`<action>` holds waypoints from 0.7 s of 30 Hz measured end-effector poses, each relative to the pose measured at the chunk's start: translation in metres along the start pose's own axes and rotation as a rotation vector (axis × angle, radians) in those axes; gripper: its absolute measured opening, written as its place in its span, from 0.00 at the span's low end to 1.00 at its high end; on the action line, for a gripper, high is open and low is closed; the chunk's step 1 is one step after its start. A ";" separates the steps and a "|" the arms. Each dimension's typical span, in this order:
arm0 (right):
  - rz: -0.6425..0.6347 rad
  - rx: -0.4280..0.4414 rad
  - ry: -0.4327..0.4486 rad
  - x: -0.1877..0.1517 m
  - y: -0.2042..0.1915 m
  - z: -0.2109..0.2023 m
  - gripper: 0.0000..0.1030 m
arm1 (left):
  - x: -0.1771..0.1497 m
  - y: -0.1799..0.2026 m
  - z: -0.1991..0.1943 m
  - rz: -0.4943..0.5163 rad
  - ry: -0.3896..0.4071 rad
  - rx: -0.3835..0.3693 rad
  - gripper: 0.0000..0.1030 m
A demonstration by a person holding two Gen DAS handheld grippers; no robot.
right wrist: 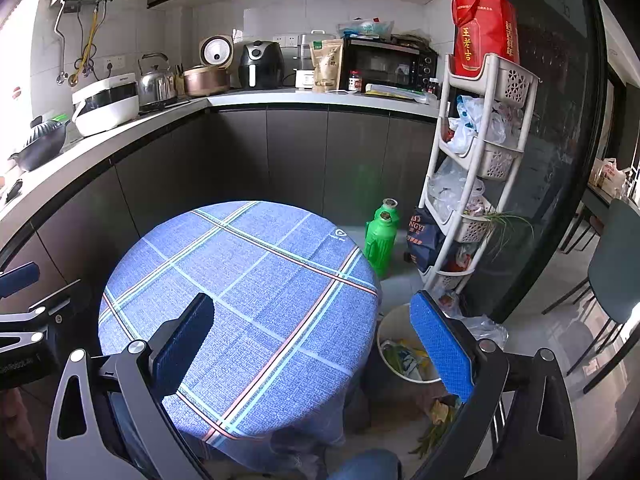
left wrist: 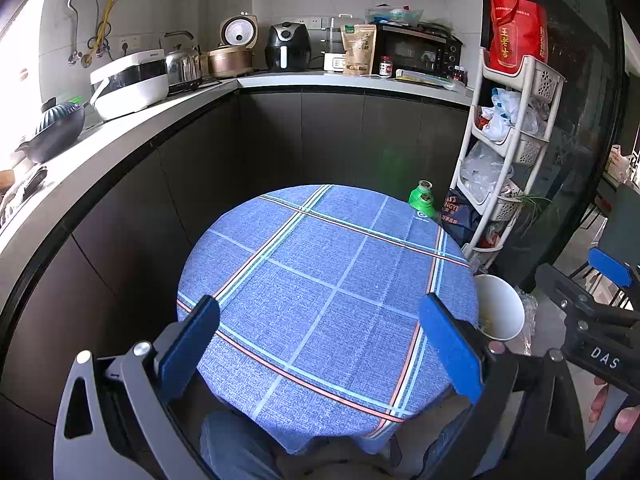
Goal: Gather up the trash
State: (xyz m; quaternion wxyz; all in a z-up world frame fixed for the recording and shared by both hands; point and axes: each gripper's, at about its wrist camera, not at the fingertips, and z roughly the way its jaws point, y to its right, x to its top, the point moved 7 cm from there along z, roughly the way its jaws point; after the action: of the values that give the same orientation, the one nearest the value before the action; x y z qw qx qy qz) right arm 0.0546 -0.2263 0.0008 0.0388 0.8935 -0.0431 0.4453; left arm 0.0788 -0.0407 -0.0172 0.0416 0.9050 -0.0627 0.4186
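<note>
Both grippers, left (left wrist: 320, 344) and right (right wrist: 316, 344), hang spread and empty over the bare desk (right wrist: 240, 280). Trash sits in the bin (right wrist: 390, 322) at 4 o'clock; scraps (right wrist: 438, 410) lie on the floor beside it. Collection looks nearly finished; those scraps need a low reach.

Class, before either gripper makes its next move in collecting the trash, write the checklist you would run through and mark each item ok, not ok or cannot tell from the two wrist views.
1. Left gripper open and holding nothing: ok.
2. Right gripper open and holding nothing: ok.
3. Round table free of trash on its checked cloth: ok.
4. White bin upright on the floor beside the table: ok.
5. Floor around the bin free of trash: not ok, green scraps lie in front of it.
6. Room left in the bin: cannot tell.
</note>
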 end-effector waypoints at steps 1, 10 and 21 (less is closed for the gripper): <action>0.000 0.000 0.000 0.000 0.001 0.000 0.92 | 0.000 0.000 0.000 0.000 0.000 0.000 0.96; 0.000 0.000 0.000 0.000 0.001 0.000 0.92 | 0.000 0.000 0.000 -0.002 0.000 0.001 0.96; -0.001 0.001 0.000 0.000 0.002 0.000 0.92 | 0.000 0.002 0.001 0.002 0.000 -0.003 0.96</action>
State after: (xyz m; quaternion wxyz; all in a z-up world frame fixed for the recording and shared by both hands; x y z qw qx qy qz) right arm 0.0542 -0.2280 0.0010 0.0386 0.8935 -0.0422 0.4453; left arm 0.0792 -0.0425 -0.0176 0.0424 0.9049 -0.0642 0.4186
